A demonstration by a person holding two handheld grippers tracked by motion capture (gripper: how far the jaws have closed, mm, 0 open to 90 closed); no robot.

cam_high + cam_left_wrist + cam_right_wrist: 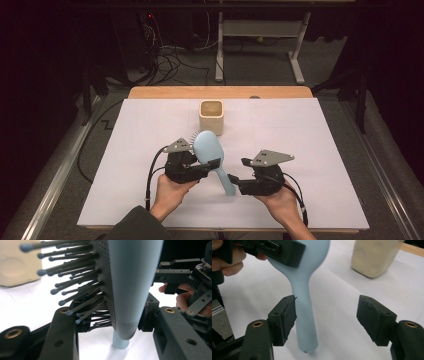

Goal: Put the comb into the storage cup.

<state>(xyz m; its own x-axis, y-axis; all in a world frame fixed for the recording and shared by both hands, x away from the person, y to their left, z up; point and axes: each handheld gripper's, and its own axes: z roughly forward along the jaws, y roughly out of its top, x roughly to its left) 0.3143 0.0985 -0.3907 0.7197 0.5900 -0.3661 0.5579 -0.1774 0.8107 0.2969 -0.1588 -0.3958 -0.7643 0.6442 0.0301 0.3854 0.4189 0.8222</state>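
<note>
**Hairbrush held by the left gripper, right gripper let go**

The left gripper (207,165) is clamped on the head of the pale blue hairbrush (212,155): in the left gripper view one pad sits among the bristles (75,285) and the other presses the smooth back (132,285), with the brush standing upright between them. Near the centre of the high view the brush tilts a little, its handle pointing down toward the white table cover (310,130) and its tip at or just above the sheet; contact cannot be told.

The right gripper (327,320) stands wide open. In its own view the handle (305,322) lies just beside the left-hand pad (287,315), while the other pad is well apart from it, so nothing is gripped there.

Behind the brush, in the upper middle of the high view, a cream-coloured square cup (211,116) stands upright and looks empty, near the brush head but apart from it.

Judging from this, the brush has been picked up and sits in the left gripper alone. What seems left is carrying it to the cup and lowering it in, handle first, which has not begun.
</note>
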